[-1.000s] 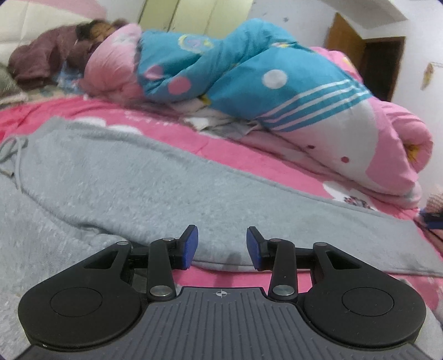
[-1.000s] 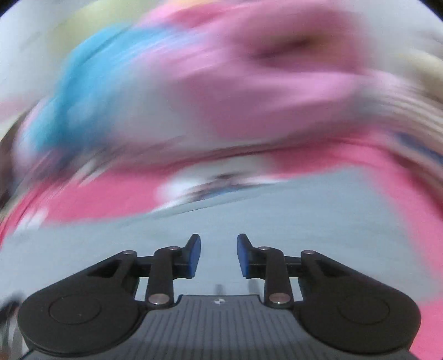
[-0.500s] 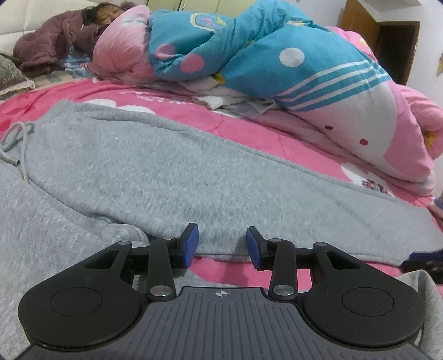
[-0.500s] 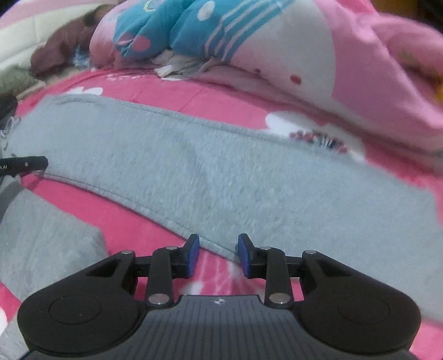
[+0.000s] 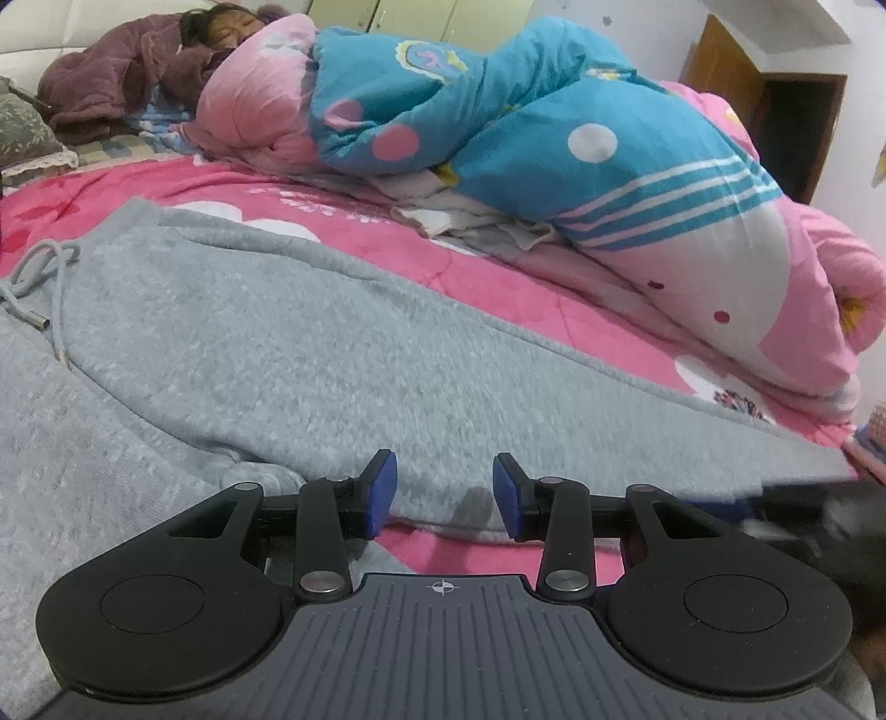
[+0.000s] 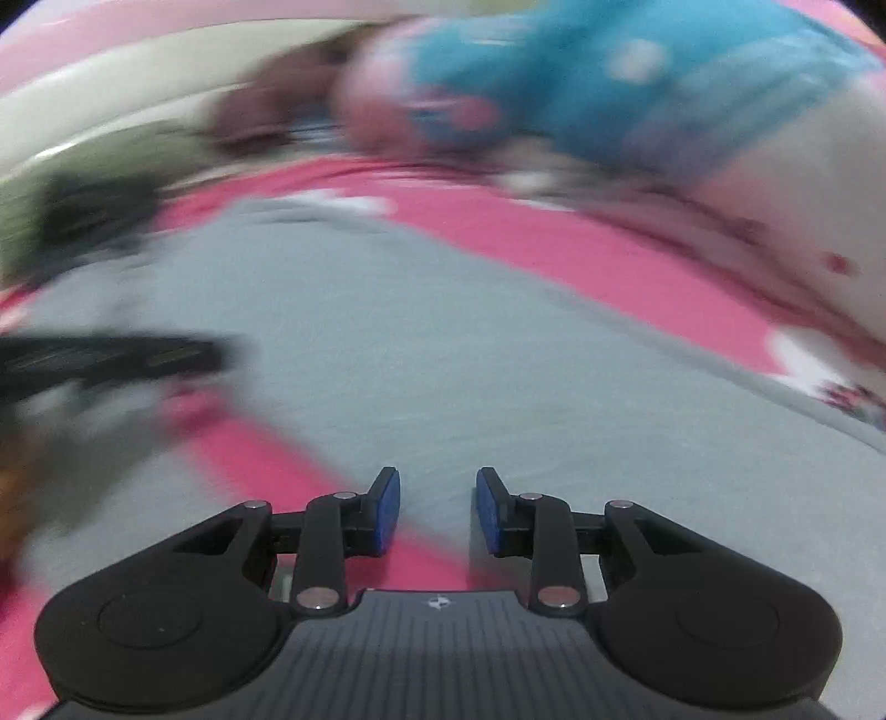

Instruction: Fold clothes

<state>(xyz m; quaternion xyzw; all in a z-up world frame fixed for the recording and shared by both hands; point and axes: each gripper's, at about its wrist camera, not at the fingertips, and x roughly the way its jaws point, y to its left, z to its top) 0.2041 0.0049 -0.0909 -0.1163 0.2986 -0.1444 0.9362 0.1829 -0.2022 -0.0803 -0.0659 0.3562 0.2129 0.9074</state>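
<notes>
Item: grey sweatpants (image 5: 288,354), fleecy, spread flat on a pink bedcover (image 5: 498,288); one leg runs from the far left to the near right across the left-wrist view, waistband end at left w/ a grey drawstring (image 5: 39,288) lying loose, metal tip showing. A second grey layer, prob. the other leg, fills the near-left corner, partly under the tool. Left gripper (image 5: 443,487): blue pads apart at a moderate gap, nothing pinched; tips hover just over the near hem of the leg, w/ a strip of pink cover showing below the hem. Right gripper (image 6: 437,509): pads likewise apart, narrowish gap, nothing between them; tips over the grey leg (image 6: 443,360) close to its near hem, pink strip at near left. Right-wrist view heavily motion-blurred, so fine detail can't be told. In that view the black body of the left tool is a dark smear at left; in the left-wrist view a dark blurred shape, prob. the right tool, sits at the near-right edge. Background, far side: rolled quilt (image 5: 554,138), blue and pink w/ dots and white stripes, lying along the bed; a person (image 5: 221,33) lying at the far left by a maroon garment (image 5: 105,88); wooden door (image 5: 731,83) at far right.
</notes>
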